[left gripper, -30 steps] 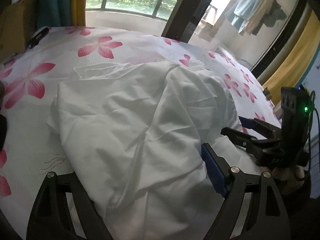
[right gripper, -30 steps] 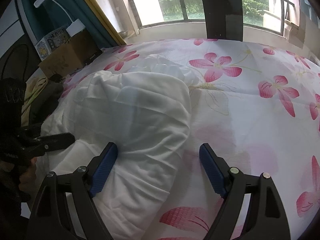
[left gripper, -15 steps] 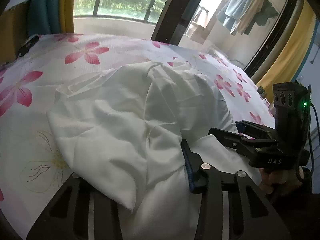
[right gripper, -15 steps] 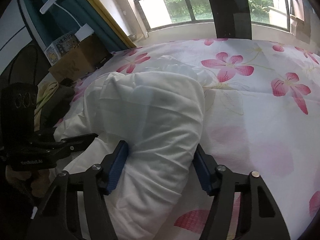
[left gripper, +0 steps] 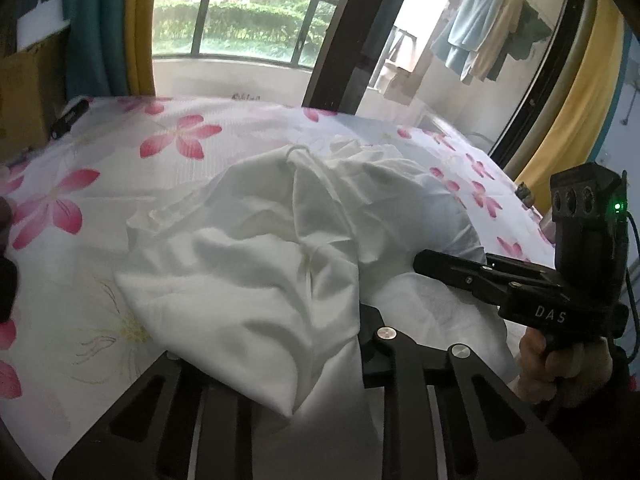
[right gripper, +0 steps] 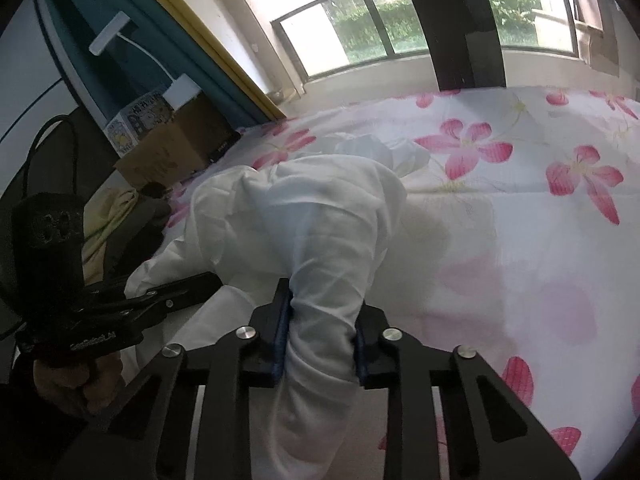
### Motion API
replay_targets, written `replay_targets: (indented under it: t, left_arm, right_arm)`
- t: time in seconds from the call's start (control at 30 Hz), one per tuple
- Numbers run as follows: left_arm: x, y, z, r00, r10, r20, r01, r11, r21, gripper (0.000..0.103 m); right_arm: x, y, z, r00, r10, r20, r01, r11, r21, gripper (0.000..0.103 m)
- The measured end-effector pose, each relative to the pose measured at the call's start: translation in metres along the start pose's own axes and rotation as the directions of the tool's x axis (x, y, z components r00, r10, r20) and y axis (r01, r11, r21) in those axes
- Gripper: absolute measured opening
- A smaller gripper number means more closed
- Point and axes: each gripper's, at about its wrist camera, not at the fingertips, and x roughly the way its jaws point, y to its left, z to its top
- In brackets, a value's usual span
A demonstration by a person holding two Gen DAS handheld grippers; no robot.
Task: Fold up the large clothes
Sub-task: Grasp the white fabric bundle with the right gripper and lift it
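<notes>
- Right now the white garment [left gripper: 256, 280] lies bunched in a rumpled heap on the bed [left gripper: 80, 168], over a sheet printed with pink flowers.
- The left claw [left gripper: 280, 368] has just been closing; cloth drapes over it and hides the left finger, so the bundle sits pinched between its jaws.
- The right claw [right gripper: 320, 344] has likewise just been closing, and its blue pads [right gripper: 282, 336] press a gathered fold of the same garment [right gripper: 312, 232] from both sides.
- Each claw shows in the other's view, held by a hand [left gripper: 560, 368] at the near edge of the bed.
- A cardboard box [right gripper: 172, 152] stands beside the bed by the teal curtain [right gripper: 132, 40].
</notes>
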Motion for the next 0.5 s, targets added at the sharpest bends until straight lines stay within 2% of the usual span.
replay_targets:
  t: [0.5]
  left_arm:
    - [-0.052, -0.004, 0.02, 0.99, -0.012, 0.141, 0.008, 1.0, 0.03, 0.023]
  right_arm:
    - [-0.036, 0.044, 0.026, 0.992, 0.017, 0.123, -0.001, 0.991, -0.134, 0.018]
